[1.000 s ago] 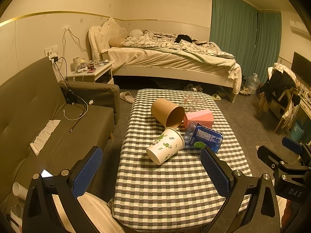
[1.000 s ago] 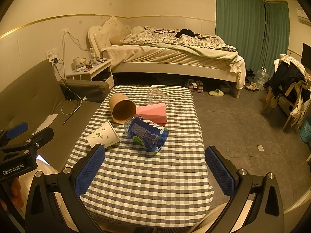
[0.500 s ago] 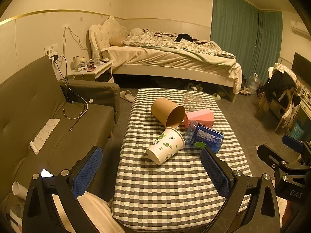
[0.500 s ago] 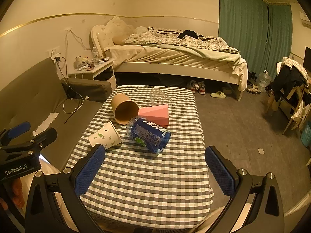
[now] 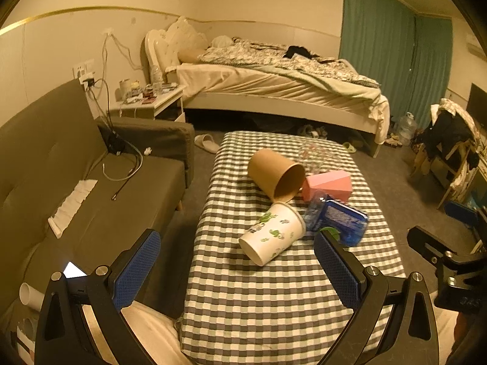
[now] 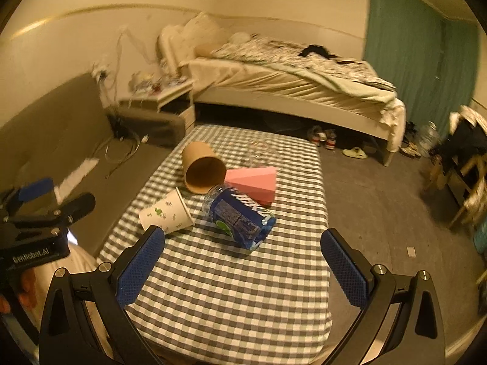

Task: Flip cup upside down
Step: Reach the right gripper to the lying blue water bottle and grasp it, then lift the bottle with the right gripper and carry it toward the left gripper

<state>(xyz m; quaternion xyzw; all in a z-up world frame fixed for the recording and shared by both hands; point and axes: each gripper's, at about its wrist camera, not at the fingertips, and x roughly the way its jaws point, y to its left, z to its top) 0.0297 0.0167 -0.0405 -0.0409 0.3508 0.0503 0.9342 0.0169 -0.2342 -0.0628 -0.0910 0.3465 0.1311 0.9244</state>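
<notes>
Checked table [image 5: 243,298]: white leaf-print cup [image 5: 272,233] lying on its side, brown paper cup [image 5: 275,175] tipped beyond it, pink box [image 5: 327,185] and blue-labelled bottle [image 5: 338,222] alongside. Left gripper [image 5: 237,269] with blue pads spread wide, clear of the cups. Grey sofa [image 5: 76,182] at left.

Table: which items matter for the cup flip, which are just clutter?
Job:
white cup, on its side, nearest the left gripper
brown cup, also on its side; which cup is meant is unclear
right gripper, open, empty

Lying about:
pink box
blue bottle, on its side
clear cup
checked cloth
</notes>
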